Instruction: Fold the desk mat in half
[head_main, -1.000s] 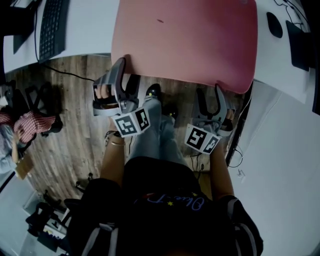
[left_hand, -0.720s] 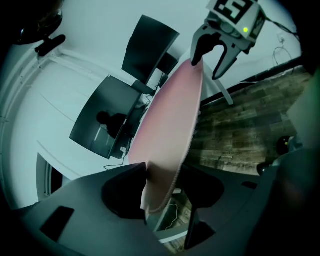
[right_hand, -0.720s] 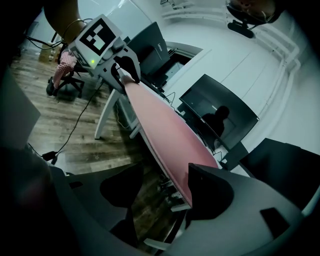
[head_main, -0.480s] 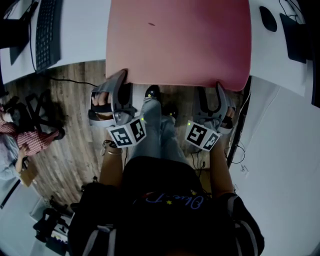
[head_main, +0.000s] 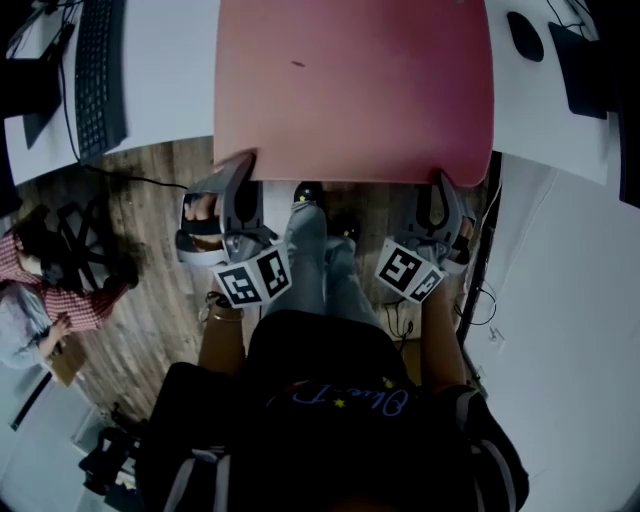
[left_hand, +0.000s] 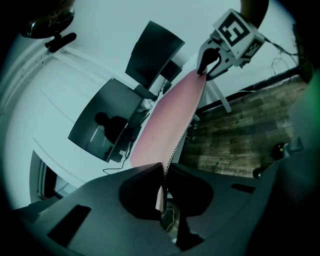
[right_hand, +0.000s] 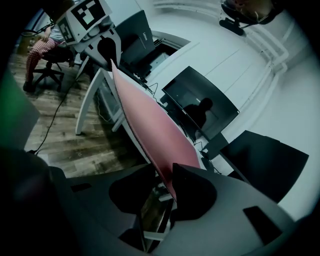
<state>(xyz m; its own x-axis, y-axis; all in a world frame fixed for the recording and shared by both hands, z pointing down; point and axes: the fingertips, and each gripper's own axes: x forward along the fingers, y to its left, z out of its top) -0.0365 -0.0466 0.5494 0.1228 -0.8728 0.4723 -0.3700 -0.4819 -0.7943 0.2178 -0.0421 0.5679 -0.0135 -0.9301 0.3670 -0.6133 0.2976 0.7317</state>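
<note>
Pink desk mat (head_main: 355, 90) lies flat on the white desk (head_main: 170, 100), at 12 o'clock in the head view, its near edge overhanging the desk lip. Left gripper (head_main: 245, 163) sits at the mat's 7 o'clock corner, jaws clamped on the thin edge; the left gripper view shows that edge pinched between the pads. Right gripper (head_main: 440, 180) is at the 5 o'clock corner, jaws closing. The mat edge is between them and lies against one pad, with a gap showing on the other side. Step in hand, my read: secure both near corners before any lift. To do it well, let the right pinch finish first, then raise both corners level and carry them toward 12 o'clock onto the far edge, keeping the corners square. An uneven pull would probably skew the fold or drag the mat. The mat looks thin and floppy, so it likely sags mid-span. Desk surface is smooth, with a keyboard (head_main: 100, 70) at 10 o'clock. Room: wood plank floor (head_main: 150, 290), dark monitors (left_hand: 107, 122) against a white wall, seated person (head_main: 40, 300) at 8 o'clock.
</note>
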